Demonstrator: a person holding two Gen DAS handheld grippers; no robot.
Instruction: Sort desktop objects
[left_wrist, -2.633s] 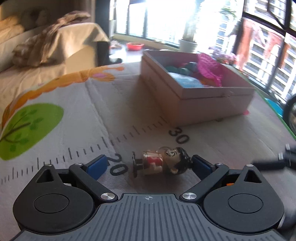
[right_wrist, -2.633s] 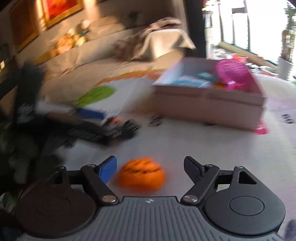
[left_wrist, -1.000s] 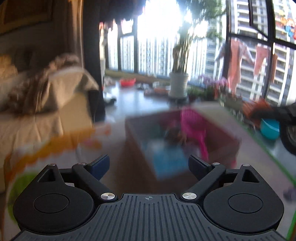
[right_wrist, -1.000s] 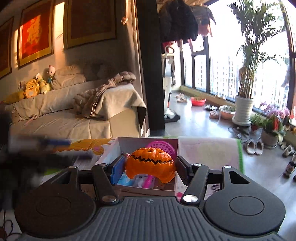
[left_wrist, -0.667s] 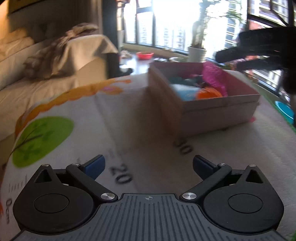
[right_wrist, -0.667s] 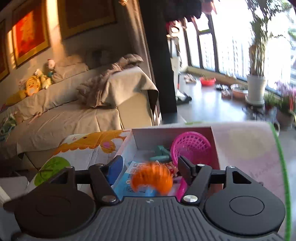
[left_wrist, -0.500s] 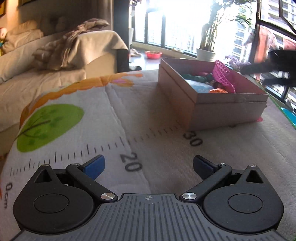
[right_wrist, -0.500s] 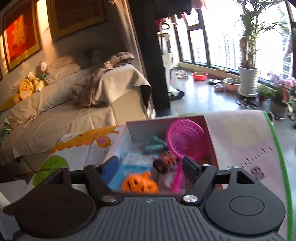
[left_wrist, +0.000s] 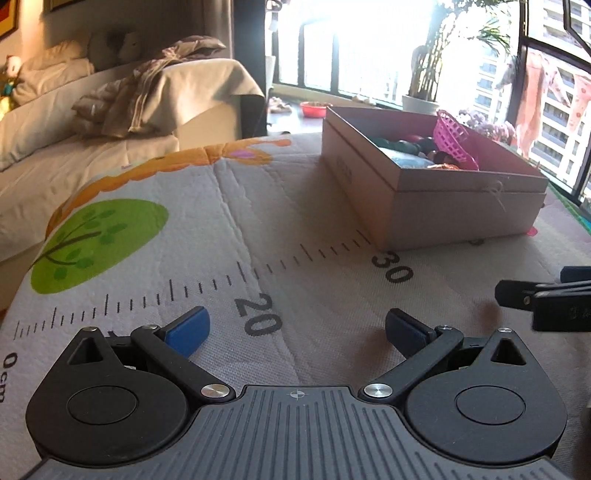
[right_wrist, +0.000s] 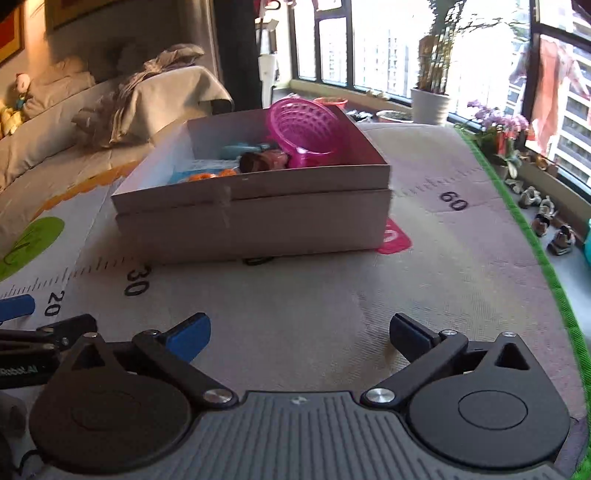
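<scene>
A pale pink cardboard box (left_wrist: 461, 206) stands on the printed ruler mat (left_wrist: 229, 229); it also shows in the right wrist view (right_wrist: 258, 225). Inside lie a pink basket (right_wrist: 304, 127), an orange pumpkin toy (right_wrist: 208, 176), a doll figure (right_wrist: 264, 160) and a blue item (right_wrist: 240, 149). My left gripper (left_wrist: 293, 326) is open and empty, low over the mat near the 20 mark. My right gripper (right_wrist: 299, 334) is open and empty in front of the box. Its tip shows at the right of the left wrist view (left_wrist: 532, 295).
A sofa with a blanket (left_wrist: 147, 96) lies behind the mat. The mat's green edge (right_wrist: 532, 236) runs along the right, with floor, shoes and potted plants (right_wrist: 430, 99) beyond by the windows.
My right gripper carried the pumpkin toy over the box, released it inside, then drew back low over the mat. My left gripper, holding nothing after the doll, settled back near the 20 mark.
</scene>
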